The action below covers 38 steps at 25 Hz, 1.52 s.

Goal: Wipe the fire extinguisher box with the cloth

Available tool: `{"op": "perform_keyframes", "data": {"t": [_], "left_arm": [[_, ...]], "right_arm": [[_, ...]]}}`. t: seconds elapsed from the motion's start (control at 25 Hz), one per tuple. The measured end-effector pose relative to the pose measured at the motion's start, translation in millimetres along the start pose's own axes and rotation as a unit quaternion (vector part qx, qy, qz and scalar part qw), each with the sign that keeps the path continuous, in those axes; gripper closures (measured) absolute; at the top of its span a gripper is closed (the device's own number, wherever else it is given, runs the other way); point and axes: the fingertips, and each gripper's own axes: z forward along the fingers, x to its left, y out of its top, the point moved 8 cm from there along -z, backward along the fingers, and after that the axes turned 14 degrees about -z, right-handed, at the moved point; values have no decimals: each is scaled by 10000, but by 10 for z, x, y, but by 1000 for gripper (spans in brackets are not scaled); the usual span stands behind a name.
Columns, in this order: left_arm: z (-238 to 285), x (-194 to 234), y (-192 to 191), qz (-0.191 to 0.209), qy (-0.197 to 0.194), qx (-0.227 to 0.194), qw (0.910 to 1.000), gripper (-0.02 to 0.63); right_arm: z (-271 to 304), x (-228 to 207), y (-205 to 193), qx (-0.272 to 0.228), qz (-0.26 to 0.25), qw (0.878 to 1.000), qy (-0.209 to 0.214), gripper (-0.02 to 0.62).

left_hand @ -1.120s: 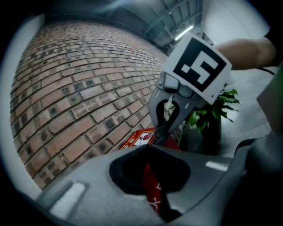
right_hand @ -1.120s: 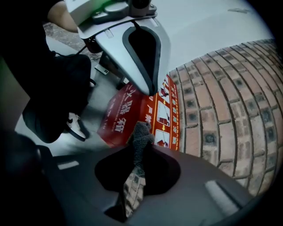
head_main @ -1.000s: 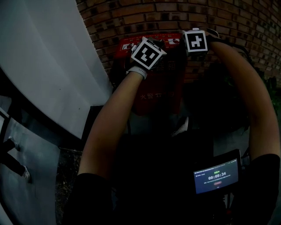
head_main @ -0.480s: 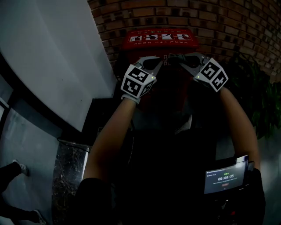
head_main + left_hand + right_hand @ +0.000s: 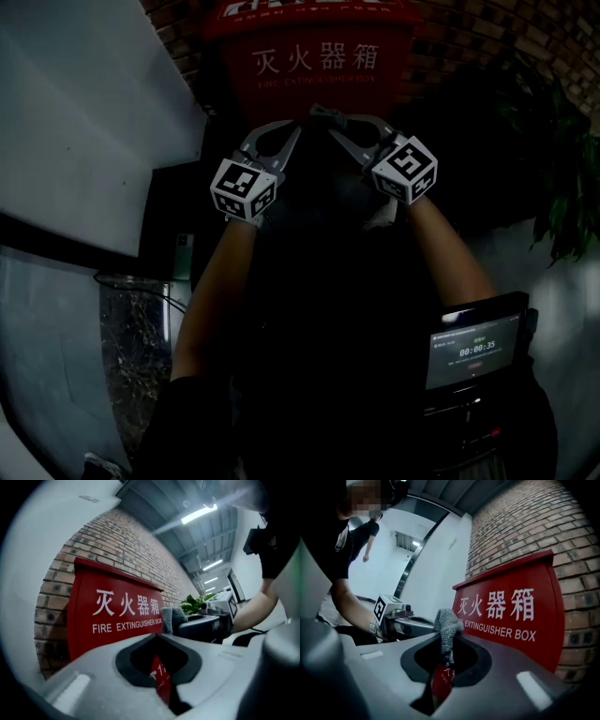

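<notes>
Currently the step in hand is bringing the cloth (image 5: 448, 623) to the fire extinguisher box (image 5: 506, 616). My right gripper (image 5: 450, 637) is closed on the cloth, and a grey wad of it stands up past the tips. My left gripper (image 5: 157, 639) has its jaws drawn together with only a thin slit between them, and it carries nothing.

The box stands directly ahead of both grippers, its red lettered front facing them. It appears to be apart from the cloth, though I cannot confirm a gap in any view. In the head view the two gripper tips point towards each other in front of the box face, just below the white lettering. The left gripper lies just beside the right one.

Next move, as I judge it:
- Advance the right gripper until the cloth presses flat on the red front.
- Stroke across the panel, keeping the metal tips off the paint.

Count:
- Fire extinguisher box: one.
- Cloth: one.
- Grippers: two.
</notes>
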Motion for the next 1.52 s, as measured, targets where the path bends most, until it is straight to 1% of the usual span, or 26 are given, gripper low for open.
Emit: {"op": "perform_keyframes", "data": {"t": [0.12, 0.2, 0.28, 0.4, 0.52, 0.6, 0.72, 0.84, 0.92, 1.08, 1.2, 1.36, 1.44, 1.52], "left_arm": [[24, 124, -166, -87, 85, 9, 9999, 603], [11, 208, -314, -206, 198, 14, 9996, 603], [-32, 295, -471, -344, 273, -11, 9990, 603], [-95, 317, -730, -528, 270, -29, 9982, 603], [-99, 334, -860, -689, 302, -121, 9971, 603], [-107, 338, -892, -650, 302, -95, 9974, 603], [-107, 306, -924, -500, 244, -34, 9984, 603], [-88, 274, -923, -475, 200, -91, 9986, 603], [-69, 269, -921, -499, 182, -128, 9985, 603], [-42, 252, -937, -484, 164, -111, 9986, 603], [-32, 231, -940, -439, 132, -110, 9989, 603], [-34, 200, -933, -415, 113, -90, 9990, 603], [-42, 204, -955, -401, 130, -46, 9991, 603], [-38, 226, -980, -370, 160, 1, 9992, 603]], "right_arm": [[94, 112, -141, -131, 75, 9998, 100, 557], [123, 169, -266, -176, 217, 9996, 60, 555], [169, 234, -421, -148, 310, 9994, 67, 555], [147, 401, -600, -1, 249, 9995, 185, 555], [77, 447, -771, 47, 283, 9996, 64, 555], [74, 455, -828, 10, 375, 9993, 44, 555], [61, 472, -806, -29, 455, 9989, 46, 555], [1, 435, -805, -226, 572, 9980, -138, 555], [-7, 414, -792, -292, 513, 9981, -197, 555], [10, 386, -814, -165, 481, 9983, -266, 555], [4, 372, -820, -293, 569, 9973, -347, 555], [1, 438, -780, -190, 523, 9981, -251, 555], [13, 443, -783, -348, 515, 9977, -273, 555], [28, 450, -798, -362, 512, 9977, -272, 555]]}}
